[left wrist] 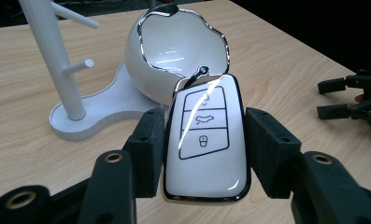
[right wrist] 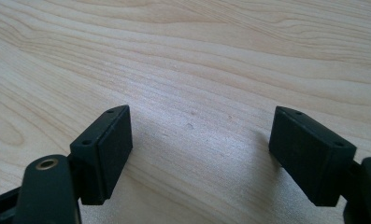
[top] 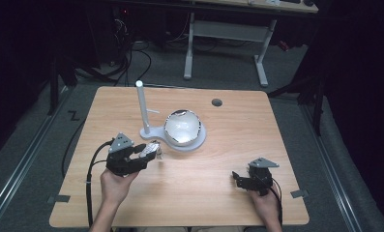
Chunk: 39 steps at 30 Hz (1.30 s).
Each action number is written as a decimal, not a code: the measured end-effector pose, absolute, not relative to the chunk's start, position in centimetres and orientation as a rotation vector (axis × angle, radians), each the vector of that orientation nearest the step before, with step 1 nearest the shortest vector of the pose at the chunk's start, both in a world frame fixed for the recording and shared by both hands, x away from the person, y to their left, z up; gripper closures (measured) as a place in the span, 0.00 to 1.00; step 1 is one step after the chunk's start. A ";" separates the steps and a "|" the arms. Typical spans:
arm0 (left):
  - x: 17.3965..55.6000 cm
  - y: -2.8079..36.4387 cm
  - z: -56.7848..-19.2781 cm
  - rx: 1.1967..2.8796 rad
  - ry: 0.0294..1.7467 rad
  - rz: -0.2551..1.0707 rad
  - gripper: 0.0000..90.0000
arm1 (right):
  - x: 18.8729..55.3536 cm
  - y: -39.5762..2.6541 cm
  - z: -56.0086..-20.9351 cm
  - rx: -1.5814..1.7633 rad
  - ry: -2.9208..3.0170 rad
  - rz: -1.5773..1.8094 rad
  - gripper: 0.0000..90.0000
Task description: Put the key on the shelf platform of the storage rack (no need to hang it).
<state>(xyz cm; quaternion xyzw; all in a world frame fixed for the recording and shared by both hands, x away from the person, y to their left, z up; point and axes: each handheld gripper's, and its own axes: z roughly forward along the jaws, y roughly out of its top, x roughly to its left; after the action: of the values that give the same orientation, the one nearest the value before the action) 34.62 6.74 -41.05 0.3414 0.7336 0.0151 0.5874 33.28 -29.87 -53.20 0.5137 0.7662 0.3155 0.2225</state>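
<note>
Right now we see a car key [left wrist: 205, 140] clamped between the two black jaws of the left gripper [left wrist: 205, 149]. Its face is glossy white with a bright chrome edge, and three buttons are outlined in dark lines down its upper half, each with a small symbol. A small metal loop sticks out at its far end. The key is flat and oblong with rounded corners, and light glares across its top. The jaw pads [left wrist: 148, 149] that press on its two long sides are matte, blocky and dark, with small screw holes.

From above, the left gripper [top: 148, 153] holds the key [top: 151, 150] over the table [top: 228, 193], just in front of a white stand [top: 153, 130]. That stand has a flat, curved base, an upright round post [top: 142, 106] with short pegs, and a shiny white bowl [top: 182, 127] with a wavy chrome rim. The key's far end points toward the bowl [left wrist: 174, 51] and sits close to it without touching.

The table is pale wood with a fine grain. Over it, well apart from the key, the right gripper [right wrist: 199, 144] has its jaws wide apart with nothing between them; in the high view it [top: 240, 180] sits near the table's front right.
</note>
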 end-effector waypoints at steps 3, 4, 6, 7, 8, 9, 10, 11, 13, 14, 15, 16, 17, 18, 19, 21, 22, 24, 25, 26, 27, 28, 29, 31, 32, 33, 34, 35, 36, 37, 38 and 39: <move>34.7 6.4 -40.8 0.823 1.702 0.047 0.56 | 33.3 -29.9 -53.2 1.420 2.116 0.871 0.24; 34.7 6.4 -40.8 0.823 1.702 0.047 0.56 | 33.3 -29.9 -53.2 1.420 2.116 0.871 0.24; 34.8 6.0 -40.2 0.829 1.692 0.044 0.56 | 33.3 -29.9 -53.2 1.420 2.116 0.871 0.24; 34.8 6.0 -40.2 0.829 1.692 0.044 0.56 | 33.3 -29.9 -53.2 1.420 2.117 0.871 0.24; 34.9 5.9 -39.7 0.818 1.692 0.026 0.56 | 33.3 -29.9 -53.2 1.419 2.116 0.871 0.24; 35.0 5.9 -39.5 0.819 1.687 0.020 0.56 | 33.3 -29.9 -53.2 1.420 2.116 0.872 0.24; 35.0 5.9 -39.3 0.820 1.680 0.016 0.56 | 33.3 -29.9 -53.2 1.420 2.116 0.872 0.24; 35.0 5.9 -39.3 0.820 1.680 0.016 0.56 | 33.3 -29.9 -53.2 1.419 2.116 0.871 0.24; 35.2 5.8 -38.6 0.807 1.682 -0.019 0.56 | 33.3 -29.9 -53.2 1.418 2.116 0.871 0.24; 35.2 5.8 -38.6 0.807 1.682 -0.019 0.56 | 33.3 -29.9 -53.2 1.418 2.116 0.871 0.24; 35.4 5.9 -38.2 0.817 1.676 -0.049 0.56 | 33.3 -29.9 -53.2 1.420 2.116 0.871 0.24; 35.4 5.9 -38.2 0.817 1.676 -0.049 0.55 | 33.3 -29.9 -53.2 1.421 2.116 0.872 0.24; 35.6 5.6 -37.9 0.810 1.695 -0.044 0.55 | 33.3 -29.9 -53.2 1.420 2.116 0.871 0.24; 35.6 5.6 -37.9 0.810 1.695 -0.044 0.55 | 33.3 -29.9 -53.2 1.421 2.116 0.871 0.24; 35.8 5.5 -37.7 0.835 1.676 -0.035 0.56 | 33.3 -29.9 -53.2 1.421 2.116 0.872 0.24; 35.9 5.4 -37.5 0.825 1.682 -0.041 0.55 | 33.3 -29.9 -53.2 1.420 2.116 0.872 0.24; 36.0 5.3 -37.3 0.827 1.683 -0.041 0.55 | 33.3 -29.9 -53.2 1.421 2.116 0.871 0.24; 36.1 5.1 -37.0 0.829 1.686 -0.038 0.55 | 33.3 -29.9 -53.2 1.420 2.116 0.871 0.24; 36.1 5.0 -36.9 0.834 1.680 -0.034 0.55 | 33.3 -29.9 -53.2 1.420 2.117 0.872 0.24; 36.2 4.9 -36.6 0.843 1.673 -0.038 0.55 | 33.3 -29.9 -53.2 1.420 2.116 0.872 0.24; 36.3 4.8 -36.5 0.834 1.680 -0.042 0.55 | 33.3 -29.9 -53.2 1.420 2.116 0.872 0.24; 36.3 4.8 -36.5 0.834 1.680 -0.042 0.55 | 33.3 -29.9 -53.2 1.421 2.117 0.871 0.24; 36.4 4.8 -36.3 0.836 1.677 -0.045 0.55 | 33.3 -29.9 -53.2 1.421 2.117 0.871 0.24; 36.6 4.6 -36.0 0.825 1.684 -0.059 0.55 | 33.3 -29.9 -53.2 1.421 2.116 0.871 0.24; 36.7 4.6 -35.9 0.825 1.685 -0.061 0.55 | 33.3 -29.9 -53.2 1.420 2.116 0.871 0.24; 36.8 4.6 -35.8 0.840 1.670 -0.054 0.55 | 33.3 -29.9 -53.2 1.420 2.116 0.871 0.24; 36.8 4.3 -35.4 0.819 1.685 -0.064 0.55 | 33.3 -29.9 -53.2 1.420 2.116 0.871 0.24; 36.8 4.3 -35.4 0.819 1.685 -0.064 0.55 | 33.3 -29.9 -53.2 1.420 2.116 0.871 0.24; 36.9 4.3 -35.3 0.828 1.671 -0.051 0.55 | 33.3 -29.9 -53.2 1.419 2.116 0.871 0.24; 37.1 4.2 -35.0 0.831 1.664 -0.054 0.55 | 33.3 -29.9 -53.2 1.419 2.116 0.871 0.24; 37.2 4.1 -34.9 0.841 1.657 -0.053 0.55 | 33.3 -29.9 -53.2 1.420 2.116 0.871 0.24; 37.3 4.1 -34.7 0.845 1.652 -0.057 0.55 | 33.3 -29.9 -53.2 1.420 2.116 0.871 0.24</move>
<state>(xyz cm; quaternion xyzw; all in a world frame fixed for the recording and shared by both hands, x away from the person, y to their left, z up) 37.29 4.11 -34.73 0.3642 0.7125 -0.0245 0.5992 33.28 -29.87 -53.20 0.5139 0.7661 0.3154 0.2224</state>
